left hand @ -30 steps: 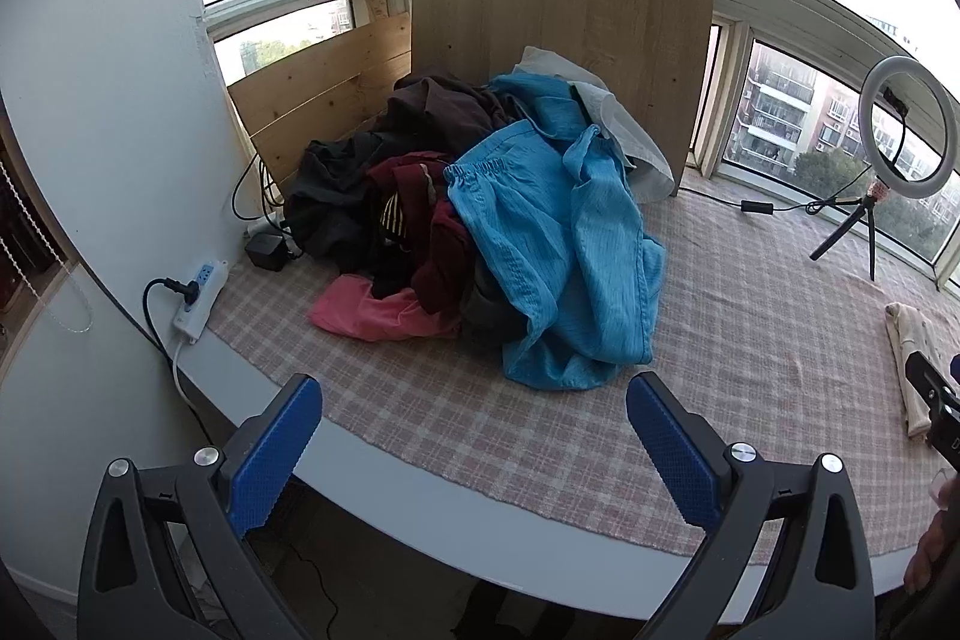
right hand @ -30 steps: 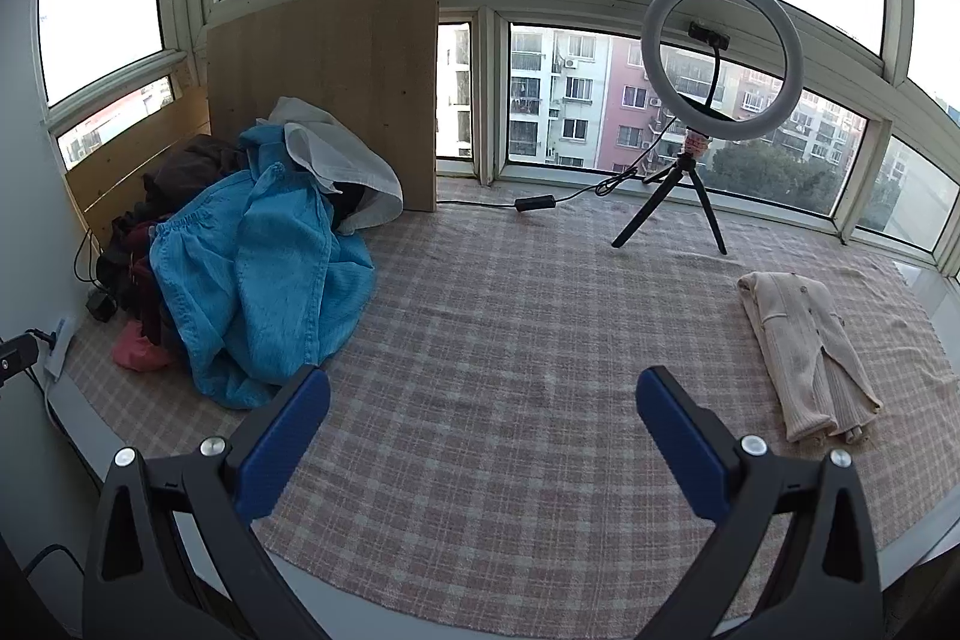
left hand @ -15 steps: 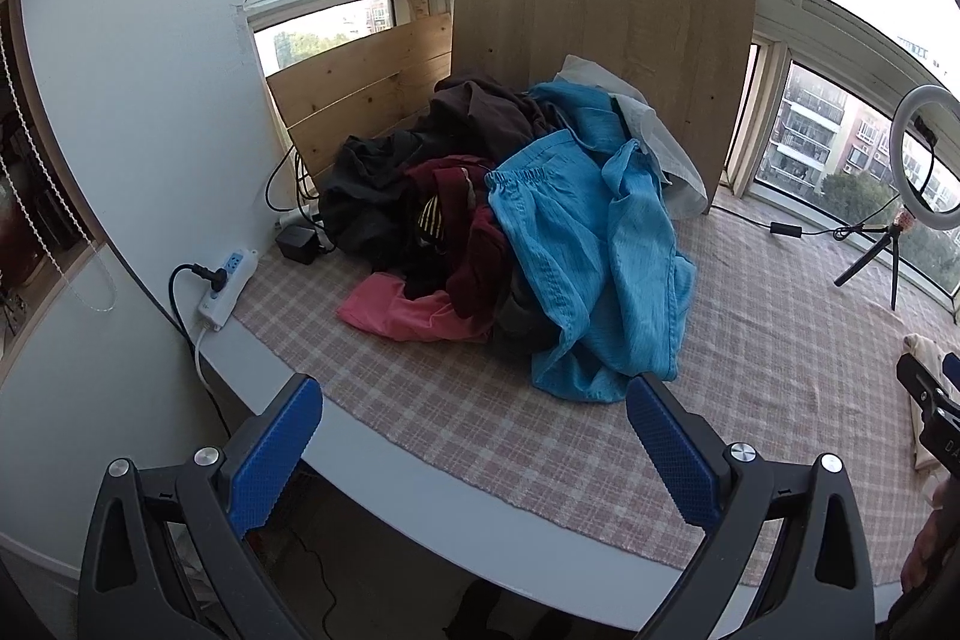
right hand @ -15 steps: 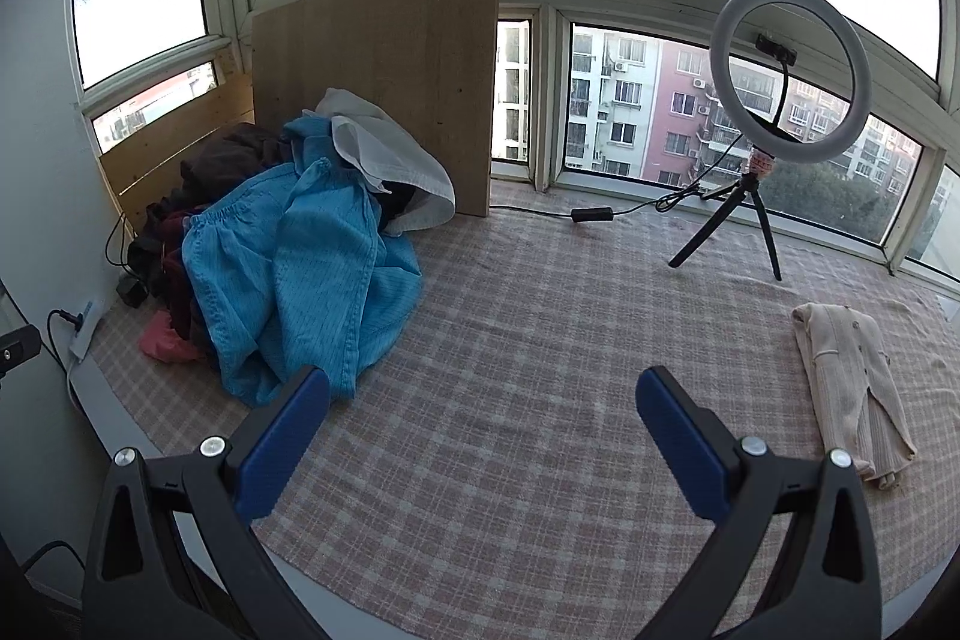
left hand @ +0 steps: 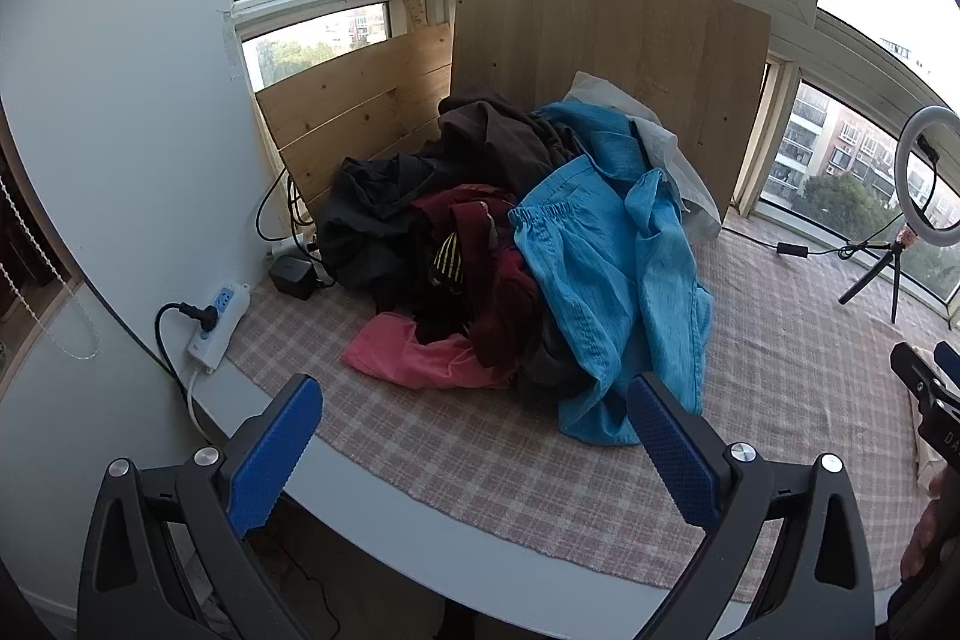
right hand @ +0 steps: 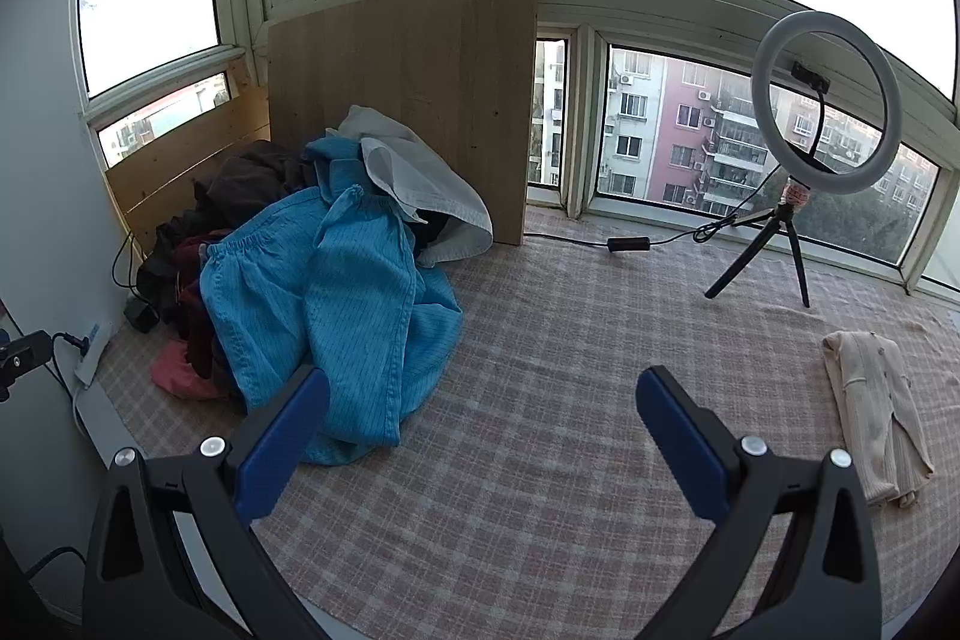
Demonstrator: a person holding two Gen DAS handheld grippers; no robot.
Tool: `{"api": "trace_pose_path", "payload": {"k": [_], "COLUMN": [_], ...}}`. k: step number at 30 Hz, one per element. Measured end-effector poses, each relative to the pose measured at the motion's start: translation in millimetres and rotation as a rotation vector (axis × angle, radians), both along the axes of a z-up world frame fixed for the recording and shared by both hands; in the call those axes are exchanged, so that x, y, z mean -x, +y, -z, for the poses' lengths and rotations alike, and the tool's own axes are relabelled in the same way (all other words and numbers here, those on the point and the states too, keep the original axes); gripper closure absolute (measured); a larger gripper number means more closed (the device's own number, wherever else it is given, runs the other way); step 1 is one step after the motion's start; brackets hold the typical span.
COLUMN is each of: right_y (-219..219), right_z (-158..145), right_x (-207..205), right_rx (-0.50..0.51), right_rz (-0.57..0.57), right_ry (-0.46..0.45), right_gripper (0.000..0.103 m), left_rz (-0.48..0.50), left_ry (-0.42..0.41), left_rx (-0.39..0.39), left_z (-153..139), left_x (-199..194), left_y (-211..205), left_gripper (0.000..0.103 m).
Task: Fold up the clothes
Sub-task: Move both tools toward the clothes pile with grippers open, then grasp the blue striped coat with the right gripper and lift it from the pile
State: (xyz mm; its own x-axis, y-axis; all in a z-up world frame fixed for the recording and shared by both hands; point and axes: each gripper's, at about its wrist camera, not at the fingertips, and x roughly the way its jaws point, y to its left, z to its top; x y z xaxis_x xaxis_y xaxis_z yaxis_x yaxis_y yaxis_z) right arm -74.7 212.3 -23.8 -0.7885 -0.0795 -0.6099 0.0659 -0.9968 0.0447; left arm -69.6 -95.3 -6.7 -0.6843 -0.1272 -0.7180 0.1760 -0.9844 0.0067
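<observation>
Both grippers, left [left hand: 474, 445] & right [right hand: 480, 436], hover w/ jaws spread, empty, over checked worktop [right hand: 540, 340]. Blue trousers [right hand: 336, 292] top clothes pile [left hand: 480, 244]; folded beige garment [right hand: 876, 418] lies apart.

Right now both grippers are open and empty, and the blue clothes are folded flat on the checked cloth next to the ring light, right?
Not quite. The blue clothes are not folded; they lie crumpled on top of the pile by the wooden board, far from the ring light. The right wrist view shows it. The left gripper and right gripper are open and empty.
</observation>
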Motion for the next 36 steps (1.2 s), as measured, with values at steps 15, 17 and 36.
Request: {"api": "trace_pose_path", "payload": {"k": [15, 17, 36], "right_y": [-79.3, -88.8, -124.5], "right_z": [-27.8, -29.5, 51.3], "right_x": [81.5, 93.6, 210.5], "right_rx": [0.008, -0.003, -0.015], "right_rz": [0.009, 0.010, -0.028], "right_ry": [0.081, 0.084, -0.163], "right_gripper": [0.000, 0.000, 0.000], "left_rz": [0.001, 0.002, 0.095], "left_ry": [0.106, 0.121, 0.139], "left_rx": [-0.032, -0.025, -0.074], "left_z": [-27.5, -31.7, -10.6], "left_x": [91.7, 103.6, 197.6], "left_y": [-142.8, -155.7, -178.7], "left_gripper": [0.001, 0.001, 0.001]}}
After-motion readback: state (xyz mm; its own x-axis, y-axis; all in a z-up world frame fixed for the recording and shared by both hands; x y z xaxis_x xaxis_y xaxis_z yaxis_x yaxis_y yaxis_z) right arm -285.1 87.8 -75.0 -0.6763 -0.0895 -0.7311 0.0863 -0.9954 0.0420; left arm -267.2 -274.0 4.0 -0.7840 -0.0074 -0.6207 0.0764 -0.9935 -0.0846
